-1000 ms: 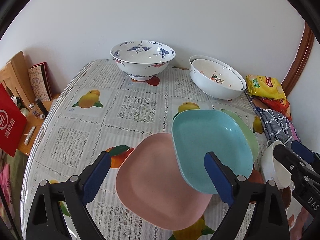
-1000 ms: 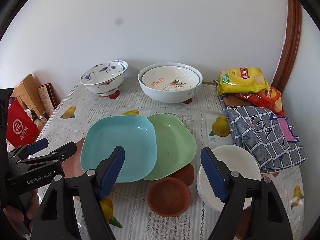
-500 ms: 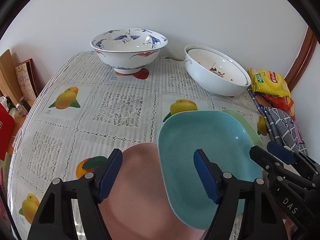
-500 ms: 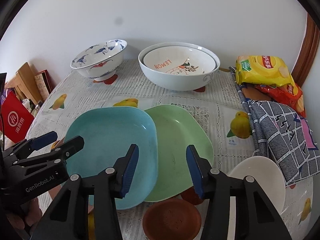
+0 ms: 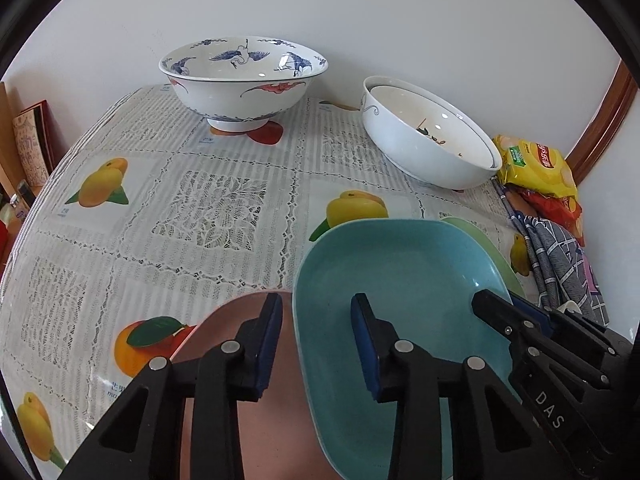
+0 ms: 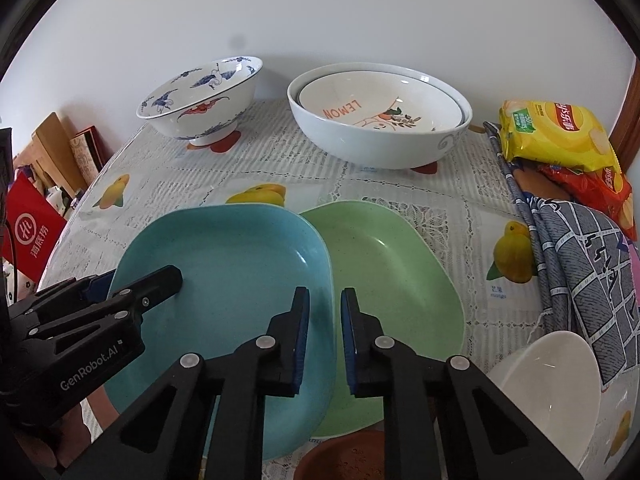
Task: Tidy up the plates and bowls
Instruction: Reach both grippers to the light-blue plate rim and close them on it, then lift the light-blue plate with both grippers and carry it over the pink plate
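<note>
A teal square plate (image 5: 400, 280) (image 6: 232, 264) overlaps a pink plate (image 5: 280, 432) on its left and a green plate (image 6: 392, 280) on its right. My left gripper (image 5: 316, 320) straddles the teal plate's left rim. Its jaws are closing, with a gap still showing beside the rim. My right gripper (image 6: 325, 312) straddles the right rim, its jaws closing to a narrow slit with the pads at the rim. Each view shows the other gripper at the opposite edge: the right gripper (image 5: 504, 304) and the left gripper (image 6: 136, 280).
A blue-and-white bowl (image 5: 240, 84) and two nested white bowls (image 6: 380, 128) stand by the back wall. A small white bowl (image 6: 548, 392) and a brown saucer (image 6: 344, 456) sit near the front. Snack bags (image 6: 556, 136) and a checked cloth (image 6: 580, 260) lie on the right.
Both grippers have come down and forward onto the teal plate. Their jaws have narrowed from wide open to straddle its opposite rims, the right far more than the left.
</note>
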Tool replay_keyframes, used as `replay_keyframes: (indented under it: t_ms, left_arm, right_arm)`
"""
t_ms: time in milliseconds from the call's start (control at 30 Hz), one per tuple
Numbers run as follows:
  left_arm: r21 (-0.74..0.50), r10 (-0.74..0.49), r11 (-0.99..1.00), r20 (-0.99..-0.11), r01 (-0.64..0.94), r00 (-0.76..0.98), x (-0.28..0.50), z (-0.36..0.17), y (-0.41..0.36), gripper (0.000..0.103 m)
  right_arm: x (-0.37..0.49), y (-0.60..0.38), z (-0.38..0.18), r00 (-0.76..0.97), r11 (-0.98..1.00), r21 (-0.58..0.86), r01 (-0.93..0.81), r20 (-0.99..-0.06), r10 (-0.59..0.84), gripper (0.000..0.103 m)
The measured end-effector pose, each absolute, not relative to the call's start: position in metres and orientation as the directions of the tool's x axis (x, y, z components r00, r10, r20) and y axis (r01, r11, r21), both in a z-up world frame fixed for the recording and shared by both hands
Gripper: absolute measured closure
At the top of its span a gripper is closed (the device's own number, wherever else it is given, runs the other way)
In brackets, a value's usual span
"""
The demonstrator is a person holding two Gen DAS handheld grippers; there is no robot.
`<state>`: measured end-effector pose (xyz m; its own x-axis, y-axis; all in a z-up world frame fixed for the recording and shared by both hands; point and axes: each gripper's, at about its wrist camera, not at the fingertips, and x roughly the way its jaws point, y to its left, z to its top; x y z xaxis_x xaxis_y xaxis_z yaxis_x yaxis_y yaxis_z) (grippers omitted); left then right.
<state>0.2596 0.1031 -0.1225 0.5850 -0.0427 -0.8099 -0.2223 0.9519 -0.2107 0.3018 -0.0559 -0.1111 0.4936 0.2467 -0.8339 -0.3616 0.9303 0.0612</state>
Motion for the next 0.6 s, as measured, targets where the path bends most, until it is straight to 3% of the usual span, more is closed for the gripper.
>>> replay_keyframes:
  t_ms: [33, 267, 600]
  left_arm:
    - [-0.215, -0.047, 0.952, -0.807, -0.219, 0.588, 0.259, -0.122, 0.103, 0.078]
    - [-0.236, -0.056, 0.944, -0.800, -0.229, 0.598, 0.251, -0.116, 0.105, 0.085]
    - [-0.254, -0.075, 0.949, -0.759, -0.188, 0.647, 0.224, -0.077, 0.095, 0.087]
  right_arm:
    - [0.301, -0.054, -0.111, 0.500, 0.932, 0.052, -0.360, -0.832, 0.240, 0.094]
    - [0.291, -0.059, -0.107, 0.519, 0.937, 0.047, -0.347, -0.822, 0.234, 0.097]
    - [0.258, -0.079, -0.070, 0.563, 0.943, 0.091, -0.319, -0.783, 0.265, 0.097]
